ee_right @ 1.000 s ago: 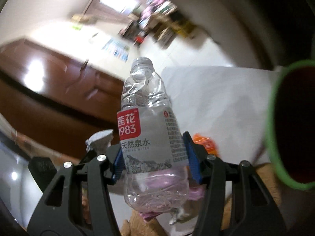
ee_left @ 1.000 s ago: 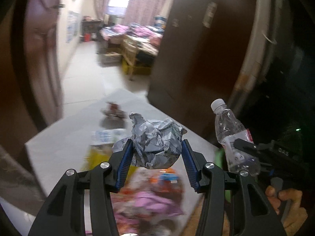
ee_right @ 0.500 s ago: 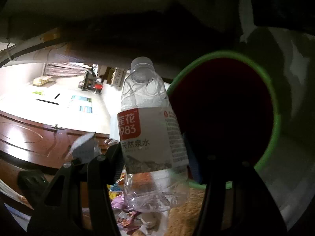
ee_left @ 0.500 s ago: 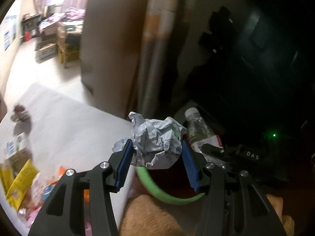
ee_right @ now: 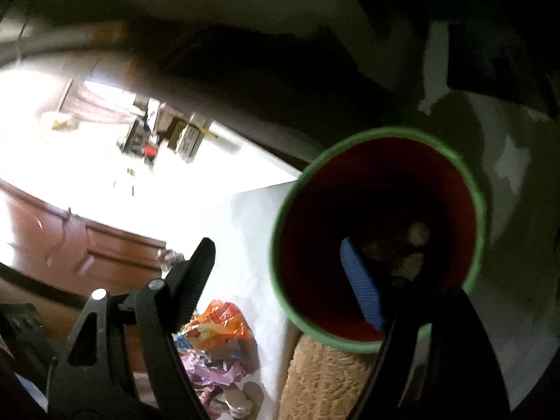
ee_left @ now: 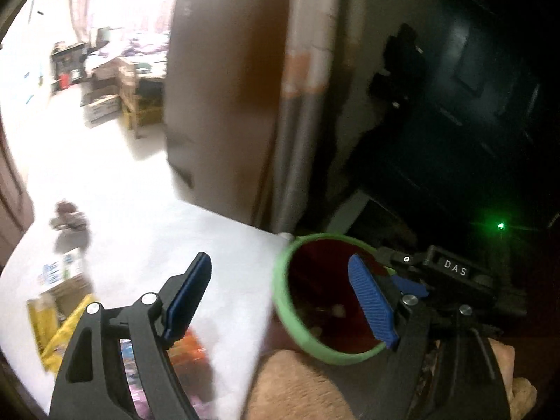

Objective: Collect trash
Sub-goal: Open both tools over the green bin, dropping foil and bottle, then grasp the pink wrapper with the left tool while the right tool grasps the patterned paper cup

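A round bin with a green rim (ee_left: 278,280) and a red inside stands just off the white table's corner. My left gripper (ee_left: 280,297) hangs over its left rim, jaws opening and nothing between the blue pads (ee_left: 371,301). In the right wrist view the same bin rim (ee_right: 385,131) fills the right half. My right gripper (ee_right: 280,280) points into it, jaws opening and empty too. Pale lumps (ee_right: 416,234) lie in the dark bottom; I cannot tell what they are. Orange (ee_right: 217,325) and purple wrappers (ee_right: 213,371) lie on the table.
The white table (ee_left: 210,238) also carries a yellow wrapper (ee_left: 59,332), small cartons (ee_left: 59,273) and a brown lump (ee_left: 68,215) at its far end. A beige fuzzy surface (ee_right: 322,378) lies under the bin. Behind stand a brown door (ee_left: 224,87) and dark furniture (ee_left: 455,105).
Both grippers swung from over the table to the bin and opened. The crumpled paper ball has left the left jaws and the water bottle has left the right jaws.
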